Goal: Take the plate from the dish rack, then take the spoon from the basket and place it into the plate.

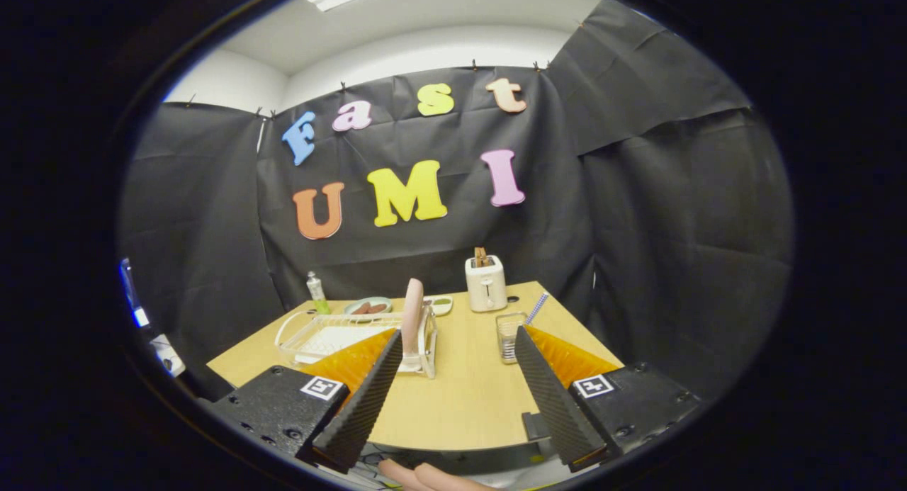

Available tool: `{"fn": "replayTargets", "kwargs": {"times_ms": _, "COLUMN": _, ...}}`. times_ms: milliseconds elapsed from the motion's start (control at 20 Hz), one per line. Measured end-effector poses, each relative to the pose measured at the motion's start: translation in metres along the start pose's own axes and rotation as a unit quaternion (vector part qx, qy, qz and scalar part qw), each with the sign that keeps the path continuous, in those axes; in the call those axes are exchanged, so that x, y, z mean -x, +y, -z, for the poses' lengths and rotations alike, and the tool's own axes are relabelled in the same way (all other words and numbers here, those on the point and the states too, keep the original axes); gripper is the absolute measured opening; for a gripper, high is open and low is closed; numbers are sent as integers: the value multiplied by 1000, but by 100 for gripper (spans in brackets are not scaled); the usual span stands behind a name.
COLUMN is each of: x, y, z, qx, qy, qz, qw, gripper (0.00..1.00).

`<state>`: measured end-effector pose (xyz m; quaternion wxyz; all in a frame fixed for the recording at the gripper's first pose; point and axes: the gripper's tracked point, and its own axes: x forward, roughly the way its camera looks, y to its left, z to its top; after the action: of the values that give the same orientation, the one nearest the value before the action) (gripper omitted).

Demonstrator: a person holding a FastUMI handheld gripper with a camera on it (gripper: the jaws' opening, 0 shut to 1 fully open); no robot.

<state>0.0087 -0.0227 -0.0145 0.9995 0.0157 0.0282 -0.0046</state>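
Plate [413, 314] is standing on edge in the dish rack [333, 334], at the rack's right end, upright, seen nearly edge-on, so step 1 isn't done. Spoon [536, 309] (striped handle, prob. the spoon, can't confirm the bowl end) sticks up out of the small clear basket [510, 335], well to the right of the rack w/ bare surface [460, 392] between them; that step isn't started either. So progress approx nil: plate has to come out of the rack & be set flat, then spoon lifted from basket & laid in plate. Tool [453, 346] is spread wide, fingers apart w/ nothing between them & touching nothing; it hovers back at the near edge of the surface, plate just ahead of the left finger, basket just ahead of the right one. Next move, judging by layout: go fwd & left, line fingers up across the plate's rim, pinch it from above. Risk: thin rim, rack wires close beside it, could snag. Further out: a toaster [486, 283] w/ toast in its slot behind the basket, a shallow dish [368, 307] w/ something brown in it behind the rack, a small pale dish [441, 305] next to it, and a bottle [317, 292] at the far left corner.
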Motion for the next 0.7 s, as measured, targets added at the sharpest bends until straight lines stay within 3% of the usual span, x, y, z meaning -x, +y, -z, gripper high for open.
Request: {"fn": "replayTargets", "kwargs": {"times_ms": 700, "x": -14, "y": -2, "z": 4, "qx": 18, "qy": 13, "qz": 17, "qw": 1000, "gripper": 100}}
